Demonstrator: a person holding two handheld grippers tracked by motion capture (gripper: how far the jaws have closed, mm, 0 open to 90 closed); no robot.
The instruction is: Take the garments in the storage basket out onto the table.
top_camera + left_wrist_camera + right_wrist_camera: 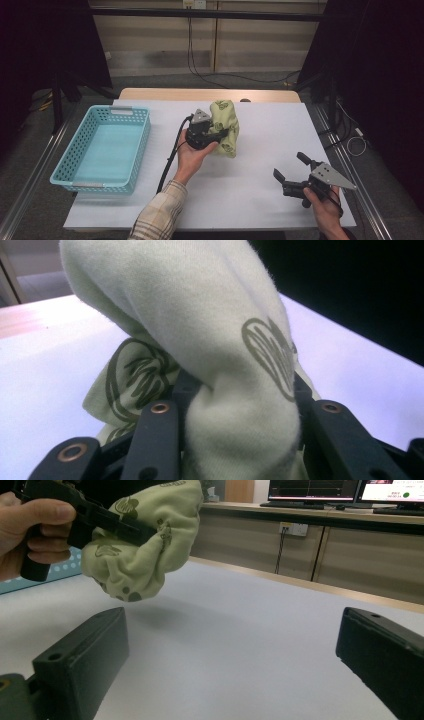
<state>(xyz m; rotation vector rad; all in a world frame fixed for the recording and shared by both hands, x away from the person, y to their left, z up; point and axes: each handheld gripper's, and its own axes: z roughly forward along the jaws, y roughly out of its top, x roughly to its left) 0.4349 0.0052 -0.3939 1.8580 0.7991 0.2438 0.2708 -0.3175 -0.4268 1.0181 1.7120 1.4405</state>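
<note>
The left gripper (216,131) has its jaws clamped on a bunched pale green cloth (225,125) printed with dark olive motifs; in the left gripper view the cloth (210,365) bulges up between the two black jaws and drapes over them. In the right gripper view the cloth (150,545) hangs clear of the white table (240,630), with a faint shadow beneath it, though in the high view its lower edge might be brushing the surface. The cloth sits over the middle of the table (270,130), toward the far side. A turquoise basket (102,150) stands well to the left of it, apart from both grippers. The right gripper (290,172) rests low near the table's near right corner, its jaws wide apart with nothing between them, pointing toward the cloth.
</note>
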